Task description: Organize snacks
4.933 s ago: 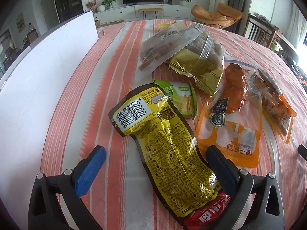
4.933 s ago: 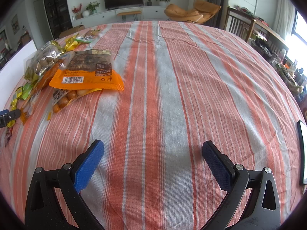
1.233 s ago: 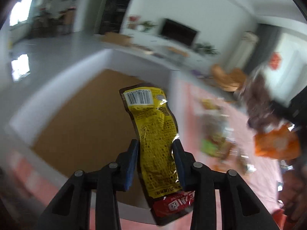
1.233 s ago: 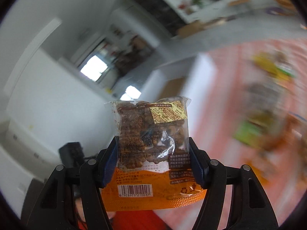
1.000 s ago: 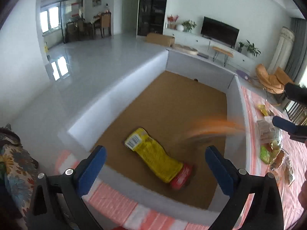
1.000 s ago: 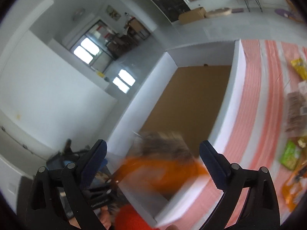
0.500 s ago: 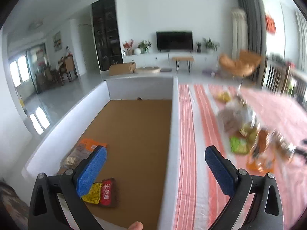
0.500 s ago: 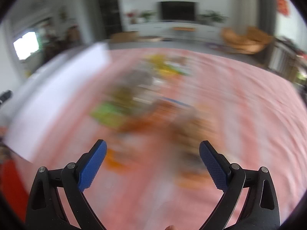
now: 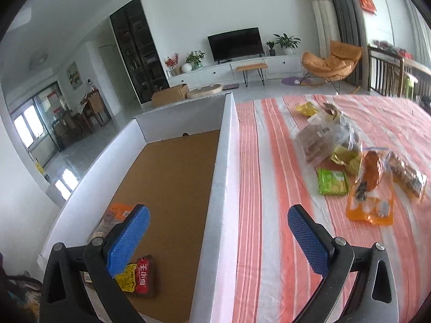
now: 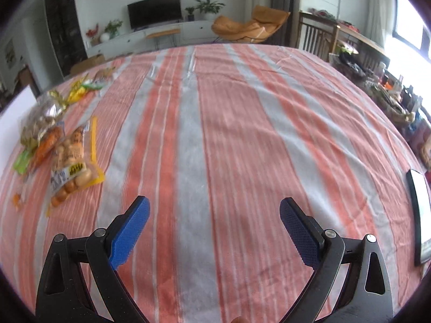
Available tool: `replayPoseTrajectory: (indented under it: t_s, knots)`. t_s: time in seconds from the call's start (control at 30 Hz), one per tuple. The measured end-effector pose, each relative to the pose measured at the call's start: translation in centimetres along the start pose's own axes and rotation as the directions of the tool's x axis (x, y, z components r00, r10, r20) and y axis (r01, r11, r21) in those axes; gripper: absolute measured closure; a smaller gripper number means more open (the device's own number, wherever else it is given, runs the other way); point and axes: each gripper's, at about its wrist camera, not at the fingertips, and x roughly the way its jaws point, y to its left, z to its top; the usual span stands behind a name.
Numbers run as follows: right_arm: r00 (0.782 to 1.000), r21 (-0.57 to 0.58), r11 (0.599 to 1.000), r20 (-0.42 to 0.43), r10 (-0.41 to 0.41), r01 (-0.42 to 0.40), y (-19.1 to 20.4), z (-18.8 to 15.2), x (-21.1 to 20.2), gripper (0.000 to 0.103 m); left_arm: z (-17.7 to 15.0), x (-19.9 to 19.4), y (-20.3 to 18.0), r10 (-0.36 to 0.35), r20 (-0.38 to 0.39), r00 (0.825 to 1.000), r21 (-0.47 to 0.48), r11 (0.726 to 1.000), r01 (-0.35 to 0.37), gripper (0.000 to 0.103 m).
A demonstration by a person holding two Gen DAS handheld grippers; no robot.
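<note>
My left gripper [image 9: 218,231] is open and empty, hovering over the white wall of the box [image 9: 225,177] beside the table. Inside the box lie the yellow and red packet [image 9: 137,277] and an orange-edged bag [image 9: 118,211], both partly hidden by my left finger. Several snack bags remain on the striped cloth: a green packet [image 9: 332,182], an orange pouch [image 9: 369,196], a clear bag of brown pieces [image 9: 320,141]. My right gripper [image 10: 214,224] is open and empty above bare cloth; a bag of round snacks [image 10: 71,161] lies far to its left.
The box has a brown cardboard floor [image 9: 169,177] with room at its far end. The striped tablecloth [image 10: 242,134] covers the table. A dark flat device [image 10: 419,210] lies at the right table edge. Small yellow wrappers [image 10: 80,87] sit at the far left.
Both grippers let go of their bags into the box a second ago. The left one has since swung right over the box wall; the right one has swung back over the table.
</note>
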Motion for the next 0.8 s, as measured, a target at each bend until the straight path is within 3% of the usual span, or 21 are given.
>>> replayPoseTrajectory:
  t_s: [0.07, 0.17, 0.23, 0.3, 0.4, 0.43, 0.5, 0.6, 0.7, 0.8]
  knots:
    - [1.0, -0.046, 0.999, -0.017, -0.004, 0.003, 0.7, -0.4, 0.6, 0.005, 0.0, -1.4, -0.1, 0.057, 0.055, 0.997, 0.014, 0.998, -0.058, 0.002]
    - [0.999, -0.097, 0.995, -0.033, -0.006, 0.002, 1.7, -0.4, 1.3, 0.005, 0.3, -4.7, -0.8, 0.131, 0.21, 0.969, -0.015, 0.991, -0.13, 0.002]
    - [0.999, -0.085, 0.996, -0.039, 0.006, -0.01, 1.4, -0.5, 1.4, 0.003, 0.5, -7.1, -1.8, 0.127, 0.3, 0.946, -0.023, 0.992, -0.126, 0.0]
    - [0.998, -0.044, 0.998, -0.055, 0.037, -0.04, 0.6, -0.4, 1.7, 0.002, 0.5, -8.8, -3.6, 0.05, 0.341, 0.939, -0.015, 0.999, -0.048, 0.0]
    - [0.998, -0.048, 0.998, -0.056, 0.028, -0.031, 0.7, -0.4, 1.9, 0.001, 0.0, -8.2, -6.2, -0.089, 0.271, 0.958, -0.005, 0.996, 0.094, 0.0]
    - [0.998, -0.046, 0.998, -0.056, 0.031, -0.034, 0.7, -0.4, 1.9, 0.001, -0.6, -7.2, -7.5, -0.158, 0.213, 0.964, -0.003, 0.987, 0.162, 0.0]
    - [0.998, -0.045, 0.998, -0.057, 0.035, -0.037, 0.7, -0.4, 1.9, 0.0, -1.8, -5.2, -9.5, -0.238, 0.123, 0.964, -0.008, 0.971, 0.24, 0.0]
    - [0.998, -0.044, 0.998, -0.058, 0.035, -0.038, 0.7, -0.4, 1.9, 0.0, -3.7, -1.9, -12.0, -0.309, -0.004, 0.951, -0.017, 0.951, 0.309, 0.0]
    - [0.998, -0.044, 0.998, -0.058, 0.035, -0.038, 0.7, -0.4, 1.9, 0.0, -4.5, 1.6, -12.7, -0.366, -0.12, 0.923, -0.081, 0.93, 0.358, 0.0]
    - [0.998, -0.044, 0.998, -0.057, 0.035, -0.038, 0.7, -0.4, 1.9, 0.0, -4.8, 3.7, -12.9, -0.389, -0.175, 0.904, -0.135, 0.92, 0.369, 0.0]
